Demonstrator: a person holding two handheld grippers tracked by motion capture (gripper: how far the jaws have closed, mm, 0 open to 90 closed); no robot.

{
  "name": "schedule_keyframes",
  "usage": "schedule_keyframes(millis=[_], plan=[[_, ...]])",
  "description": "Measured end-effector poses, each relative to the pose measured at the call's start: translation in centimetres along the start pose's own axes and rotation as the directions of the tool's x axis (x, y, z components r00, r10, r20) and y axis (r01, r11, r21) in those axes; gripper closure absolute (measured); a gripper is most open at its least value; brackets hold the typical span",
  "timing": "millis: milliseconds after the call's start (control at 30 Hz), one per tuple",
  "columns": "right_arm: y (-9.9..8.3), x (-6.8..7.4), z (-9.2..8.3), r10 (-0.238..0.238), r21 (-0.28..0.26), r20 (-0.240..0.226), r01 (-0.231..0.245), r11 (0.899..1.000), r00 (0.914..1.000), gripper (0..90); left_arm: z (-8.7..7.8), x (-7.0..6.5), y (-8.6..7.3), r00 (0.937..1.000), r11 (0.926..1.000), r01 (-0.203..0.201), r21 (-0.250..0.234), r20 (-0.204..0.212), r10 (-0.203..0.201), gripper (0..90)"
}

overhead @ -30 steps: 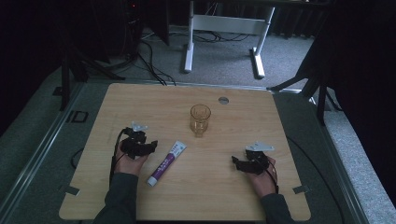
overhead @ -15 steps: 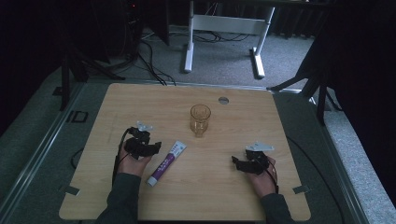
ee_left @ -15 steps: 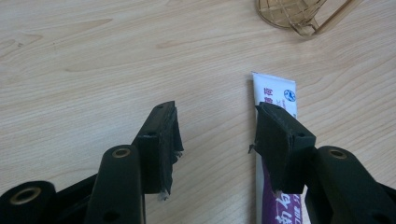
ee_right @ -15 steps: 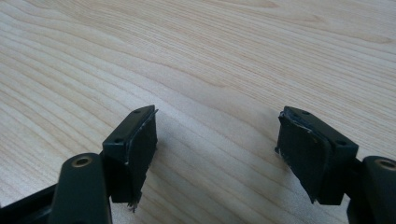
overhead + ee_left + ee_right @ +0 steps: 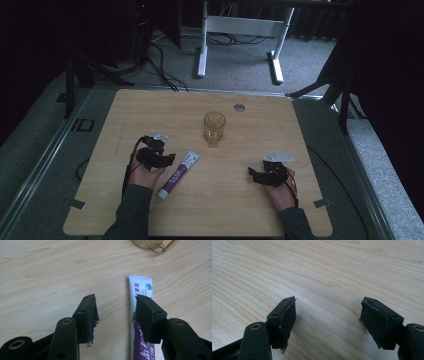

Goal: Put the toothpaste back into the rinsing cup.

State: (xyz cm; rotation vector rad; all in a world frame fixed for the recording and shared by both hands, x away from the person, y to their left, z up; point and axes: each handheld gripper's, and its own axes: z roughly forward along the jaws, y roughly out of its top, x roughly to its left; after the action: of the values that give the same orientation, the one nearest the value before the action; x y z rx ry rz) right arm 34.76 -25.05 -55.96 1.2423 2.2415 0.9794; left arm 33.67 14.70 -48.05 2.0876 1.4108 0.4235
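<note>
Toothpaste, a white-and-purple plastic tube (image 5: 178, 174), lay slanted at lower centre of the high view on the pale wooden table (image 5: 120, 115), just right of the left gripper (image 5: 170, 158); the right gripper (image 5: 251, 173) sat well apart at lower right, and a clear amber drinking glass (image 5: 214, 128) stood upright at centre. The left gripper view alone showed the jaws wide but just closing, the right-hand jaw over the tube's (image 5: 140, 290) left edge, contact unclear, with the glass base (image 5: 152, 245) at the top edge. The right gripper view gave wide, empty jaws above bare wood (image 5: 324, 270).
</note>
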Motion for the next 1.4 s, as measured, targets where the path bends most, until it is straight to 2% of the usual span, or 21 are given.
schedule_keyframes(millis=[733,1400], plan=[[0.0,0.0,0.0,0.002,0.001,0.001,-0.002,1.0,1.0,28.2,0.2,-0.5,0.9,0.9997,0.9974,-0.018,0.069,-0.013,0.019,53.5],[0.0,0.0,0.0,0.003,0.0,0.001,-0.003,1.0,1.0,28.2,0.5,-1.2,1.3,0.9991,0.9943,-0.036,0.101,-0.017,0.038,53.4]])
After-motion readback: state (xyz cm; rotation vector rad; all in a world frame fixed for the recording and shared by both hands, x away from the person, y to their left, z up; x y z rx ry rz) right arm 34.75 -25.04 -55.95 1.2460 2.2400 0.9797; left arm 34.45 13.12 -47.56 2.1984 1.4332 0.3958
